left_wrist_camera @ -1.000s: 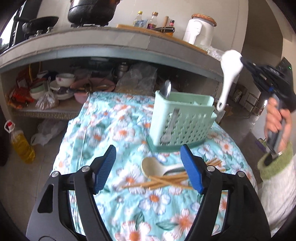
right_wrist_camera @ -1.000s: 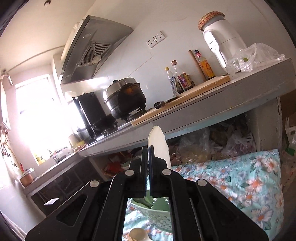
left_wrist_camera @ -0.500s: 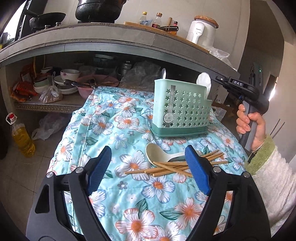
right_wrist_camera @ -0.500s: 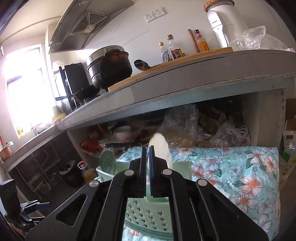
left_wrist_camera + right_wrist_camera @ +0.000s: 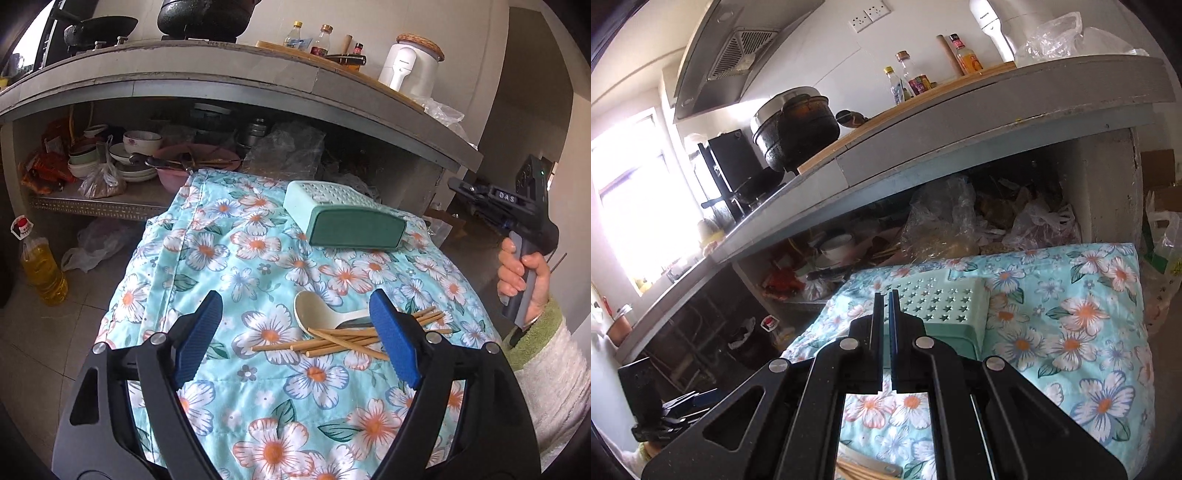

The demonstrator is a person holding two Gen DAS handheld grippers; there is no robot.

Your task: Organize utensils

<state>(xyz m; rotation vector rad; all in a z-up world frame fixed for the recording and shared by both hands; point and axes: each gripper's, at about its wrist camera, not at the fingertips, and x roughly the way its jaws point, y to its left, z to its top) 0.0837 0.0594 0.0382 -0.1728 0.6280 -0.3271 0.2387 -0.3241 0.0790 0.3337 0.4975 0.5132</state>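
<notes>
The mint-green utensil holder point(image 5: 343, 214) lies tipped on its back on the floral cloth point(image 5: 229, 266), its darker base facing me; its contents are hidden. It also shows in the right wrist view point(image 5: 942, 306). A cream spoon point(image 5: 317, 314) and several wooden chopsticks point(image 5: 351, 338) lie nearer, between the left gripper's fingers. My left gripper point(image 5: 295, 336) is open and empty above them. My right gripper point(image 5: 884, 325) is shut with nothing showing between its fingers, held right of the holder; its body shows in the left wrist view point(image 5: 517, 210).
A concrete counter point(image 5: 221, 81) overhangs the table's far side, with bowls point(image 5: 142, 142) and plastic bags point(image 5: 284, 151) on the shelf beneath. An oil bottle point(image 5: 42, 269) stands on the floor at left. A pot point(image 5: 798, 125) and bottles point(image 5: 916, 79) sit on the counter.
The holder has fallen from upright onto its back. The white spoon the right gripper held over the holder is no longer seen in it. The right gripper has drawn back to the right.
</notes>
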